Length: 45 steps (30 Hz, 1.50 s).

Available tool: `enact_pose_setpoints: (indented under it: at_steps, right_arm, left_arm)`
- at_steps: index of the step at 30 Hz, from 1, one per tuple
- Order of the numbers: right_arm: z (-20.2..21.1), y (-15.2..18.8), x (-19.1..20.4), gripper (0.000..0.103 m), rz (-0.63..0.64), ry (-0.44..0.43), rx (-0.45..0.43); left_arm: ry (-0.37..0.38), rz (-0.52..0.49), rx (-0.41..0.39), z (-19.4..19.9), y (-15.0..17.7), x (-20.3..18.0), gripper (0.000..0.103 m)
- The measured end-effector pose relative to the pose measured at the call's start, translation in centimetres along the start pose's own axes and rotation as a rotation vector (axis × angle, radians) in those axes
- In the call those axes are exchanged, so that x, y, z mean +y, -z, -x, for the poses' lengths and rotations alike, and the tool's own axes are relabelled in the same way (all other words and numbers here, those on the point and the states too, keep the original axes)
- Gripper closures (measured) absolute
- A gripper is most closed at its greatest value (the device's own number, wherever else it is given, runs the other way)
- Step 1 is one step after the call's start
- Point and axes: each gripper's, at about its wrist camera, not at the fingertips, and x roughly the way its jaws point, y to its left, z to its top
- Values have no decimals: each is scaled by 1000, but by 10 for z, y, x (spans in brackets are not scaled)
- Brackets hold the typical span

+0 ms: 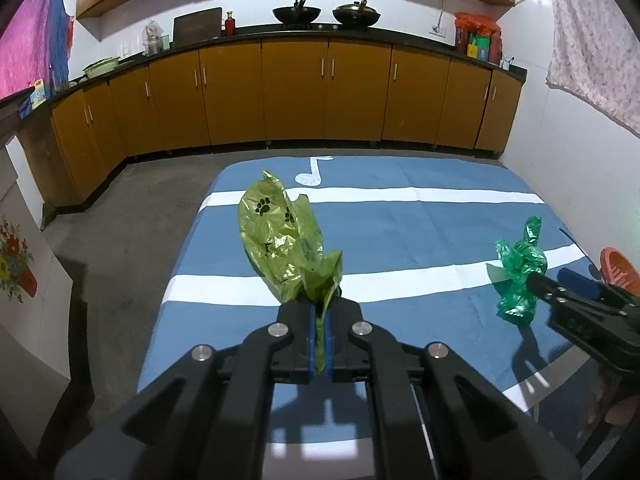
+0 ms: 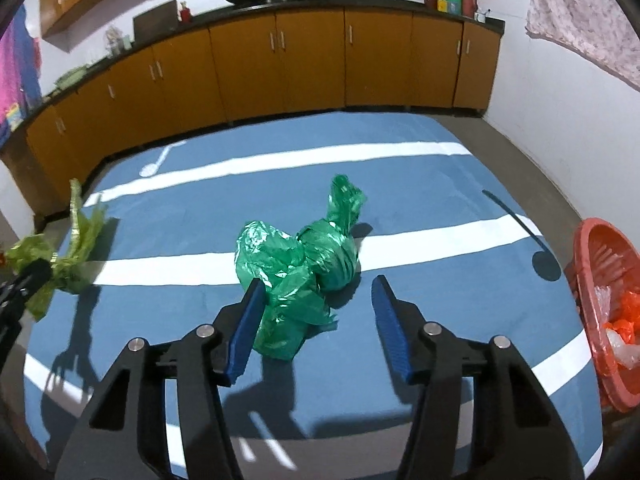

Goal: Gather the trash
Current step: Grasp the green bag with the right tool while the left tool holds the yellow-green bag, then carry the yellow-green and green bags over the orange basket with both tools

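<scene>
An olive-green plastic bag (image 1: pixel 280 240) with black paw prints sticks up from my left gripper (image 1: pixel 319 308), whose blue pads are shut on its lower end. A crumpled bright green plastic bag (image 2: pixel 304 264) lies on the blue mat (image 2: pixel 400 184). My right gripper (image 2: pixel 318 282) stands open around it: the left pad is at the bag's edge, the right pad is well apart from it. In the left wrist view the green bag (image 1: pixel 520 276) sits at the right, with the right gripper (image 1: pixel 550 278) at it. The right wrist view shows the olive bag (image 2: pixel 76 248) at far left.
A red plastic basket (image 2: pixel 588 248) with red and clear plastic scraps inside stands off the mat's right edge. Orange kitchen cabinets (image 1: pixel 296 92) line the far wall. Grey floor surrounds the mat. A white panel with flowers (image 1: pixel 24 272) stands at the left.
</scene>
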Motion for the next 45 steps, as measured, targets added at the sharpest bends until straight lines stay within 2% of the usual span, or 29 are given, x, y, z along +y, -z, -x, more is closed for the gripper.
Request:
enact_pose_setpoints:
  at_steps: [4, 7, 12, 15, 19, 36, 45]
  right_arm:
    - [-7, 2, 2, 52, 2, 39, 27]
    - [-10, 3, 1, 59, 3, 41, 42]
    - [-11, 5, 2, 84, 42, 45, 55]
    - [-10, 6, 0, 91, 49, 48, 51]
    - [-6, 7, -7, 94, 58, 48, 42]
    - [28, 14, -64, 95, 14, 75, -10]
    - [48, 24, -85, 98, 51, 97, -45]
  left_arm:
    - [11, 5, 1, 0, 1, 1, 98]
    - [16, 5, 4, 0, 2, -4, 98]
    - [24, 2, 8, -1, 1, -8, 98]
    - [26, -6, 8, -1, 1, -10, 98]
    - [32, -14, 6, 0, 0, -15, 98]
    - [83, -71, -9, 13, 1, -56, 98]
    - [119, -110, -10, 19, 2, -87, 98]
